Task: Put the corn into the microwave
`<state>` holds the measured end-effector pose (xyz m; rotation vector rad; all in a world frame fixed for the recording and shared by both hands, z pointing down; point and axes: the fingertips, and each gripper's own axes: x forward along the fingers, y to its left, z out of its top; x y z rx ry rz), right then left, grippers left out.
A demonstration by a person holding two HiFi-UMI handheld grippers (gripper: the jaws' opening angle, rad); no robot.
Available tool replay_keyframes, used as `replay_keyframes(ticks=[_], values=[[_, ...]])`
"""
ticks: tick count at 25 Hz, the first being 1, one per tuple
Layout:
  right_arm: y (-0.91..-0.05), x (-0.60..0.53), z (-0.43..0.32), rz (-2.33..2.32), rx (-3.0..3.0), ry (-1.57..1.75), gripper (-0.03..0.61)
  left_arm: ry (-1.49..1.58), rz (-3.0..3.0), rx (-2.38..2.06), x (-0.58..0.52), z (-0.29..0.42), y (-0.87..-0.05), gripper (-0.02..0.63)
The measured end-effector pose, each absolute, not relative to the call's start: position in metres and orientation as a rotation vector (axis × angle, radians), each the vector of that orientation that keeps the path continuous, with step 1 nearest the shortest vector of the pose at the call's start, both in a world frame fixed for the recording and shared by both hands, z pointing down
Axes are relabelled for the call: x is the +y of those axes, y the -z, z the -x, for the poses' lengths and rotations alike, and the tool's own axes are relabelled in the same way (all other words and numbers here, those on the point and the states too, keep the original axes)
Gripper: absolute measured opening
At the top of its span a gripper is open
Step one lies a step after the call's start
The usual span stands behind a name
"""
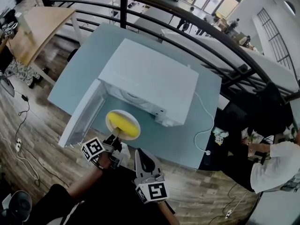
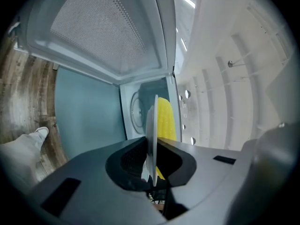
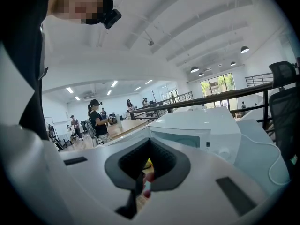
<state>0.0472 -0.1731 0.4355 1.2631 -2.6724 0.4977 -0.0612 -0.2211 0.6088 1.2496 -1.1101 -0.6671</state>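
Note:
A white microwave [image 1: 150, 78] stands on a blue-grey table [image 1: 187, 139] with its door [image 1: 84, 114] swung open to the left. In front of the opening hangs a white plate [image 1: 123, 124] carrying a yellow corn cob [image 1: 125, 123]. My left gripper [image 1: 115, 142] is shut on the plate's near rim. In the left gripper view the plate [image 2: 152, 125] shows edge-on between the jaws, with the corn [image 2: 166, 118] beside it and the microwave cavity [image 2: 136, 111] just behind. My right gripper [image 1: 144, 162] hovers at the table's front edge, right of the plate, shut and holding nothing [image 3: 147, 172].
A white power cable [image 1: 206, 125] trails across the table right of the microwave. A dark railing [image 1: 197, 36] runs behind the table, with a wooden table [image 1: 33, 27] at the far left. A person sits at the right [image 1: 276, 165]. Wooden floor lies below.

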Motion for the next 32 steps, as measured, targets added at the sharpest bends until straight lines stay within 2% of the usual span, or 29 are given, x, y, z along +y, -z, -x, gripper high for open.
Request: replay_keyframes(ticks=[19, 32], values=[[-0.439, -0.214, -0.015, -1.261, -2.666, -0.489, 0.009, 0.619, -1.252, -1.14, -0.297, 0.071, -0.663, 0.029], [-0.444, -0.213, -0.009, -1.23, -2.641, -0.544, 0.009, 0.701, -1.133, -1.159, -0.34, 0.075, -0.692, 0.029]])
